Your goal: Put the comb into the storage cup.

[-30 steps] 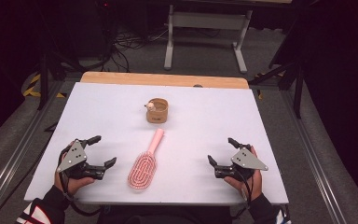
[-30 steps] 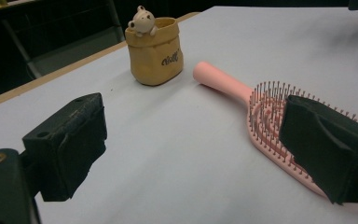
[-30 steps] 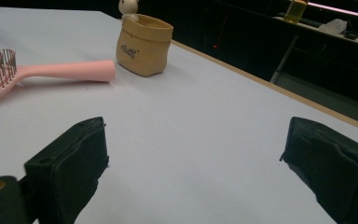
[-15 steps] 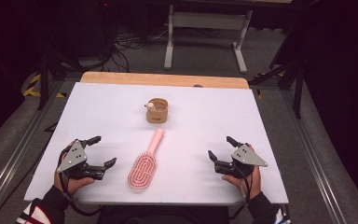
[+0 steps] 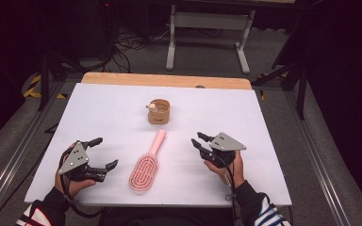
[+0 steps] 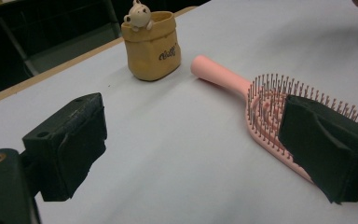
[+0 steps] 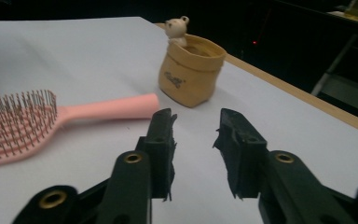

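Right gripper [image 5: 199, 142] empty, jaws just narrowing, probably heading for hairbrush [image 5: 145, 162] handle; you approach square. Left gripper [image 5: 104, 153] wide apart.

The pink hairbrush [image 5: 147, 164] lies flat on the white table [image 5: 273, 127], between your two hands and apart from both. Its bristles face up. The oval, slotted head points toward your edge of the table; the smooth round handle [image 5: 158, 140] points away from you, toward the tan pot [image 5: 159, 111]. The pot stands upright just past the handle tip, not touching it. It is a soft, bag-shaped holder with a small bear figure [image 6: 137, 14] on its rim.
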